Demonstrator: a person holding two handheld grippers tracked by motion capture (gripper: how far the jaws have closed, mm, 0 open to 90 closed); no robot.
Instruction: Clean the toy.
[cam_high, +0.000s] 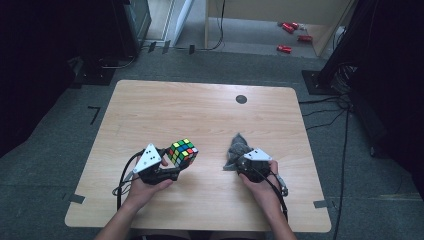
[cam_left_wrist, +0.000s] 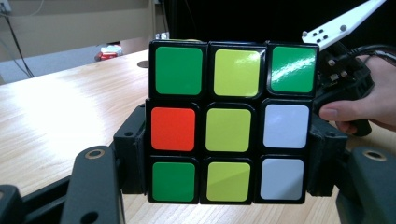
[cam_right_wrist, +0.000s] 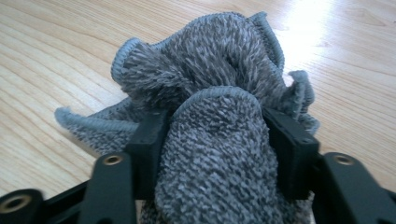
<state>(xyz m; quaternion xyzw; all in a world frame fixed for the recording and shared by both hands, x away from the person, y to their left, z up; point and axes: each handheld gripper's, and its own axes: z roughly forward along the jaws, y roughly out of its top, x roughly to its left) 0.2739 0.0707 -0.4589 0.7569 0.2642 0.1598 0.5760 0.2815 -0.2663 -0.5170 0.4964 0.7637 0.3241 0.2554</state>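
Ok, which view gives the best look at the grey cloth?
The right gripper view: the grey cloth is close up, its pile and hemmed edges sharp, a fold pinched between the right gripper jaws. The high view has it small and bunched on the table, partly behind that gripper.

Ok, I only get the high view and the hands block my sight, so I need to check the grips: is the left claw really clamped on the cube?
Observer: Yes. In the left gripper view, the left claw presses its pads on two opposite sides of the cube, at its middle and bottom layers.
Operator: And the cloth on the right?
Observer: A thick fold of the grey cloth sits squeezed between the pads of the right claw.
Operator: Is all of it gripped?
Observer: No, ruffled edges spread beyond the jaws onto the table.
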